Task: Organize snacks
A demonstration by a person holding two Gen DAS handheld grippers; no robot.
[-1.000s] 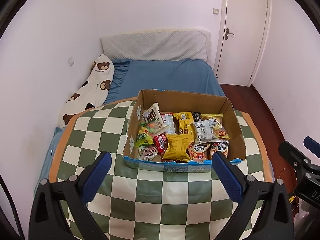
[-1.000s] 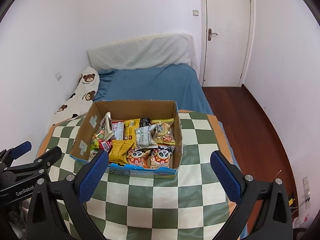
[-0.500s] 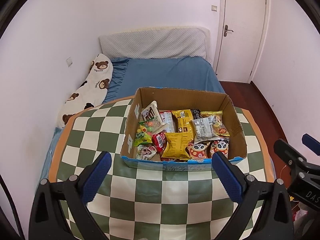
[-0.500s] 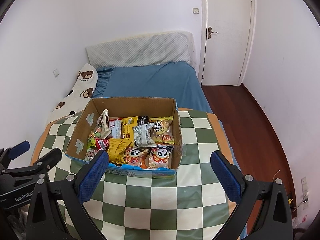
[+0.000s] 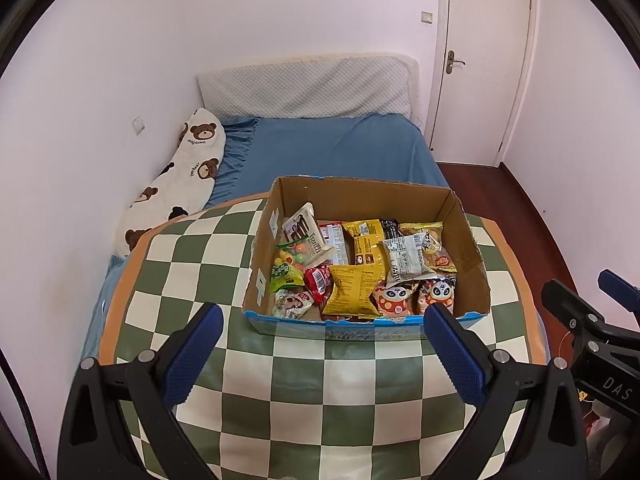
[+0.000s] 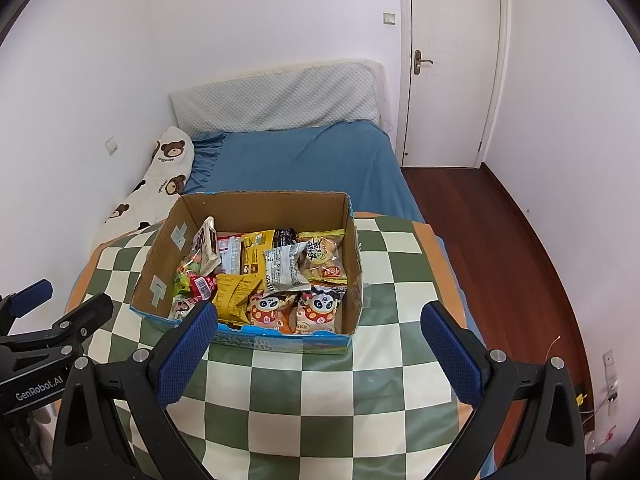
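Note:
An open cardboard box stands on a table with a green-and-white checked cloth. It is full of several snack packets: a yellow bag, two panda packets, a green candy bag and others. My left gripper is open and empty, just in front of the box. My right gripper is open and empty, in front of the box's near wall. Each gripper also shows at the edge of the other's view.
A bed with a blue sheet lies behind the table, with a bear-print pillow along the left wall. A white door and wooden floor are at the right.
Both grippers have pulled back and risen slightly, so the box sits a little farther away and more centred. Both stay open and empty.

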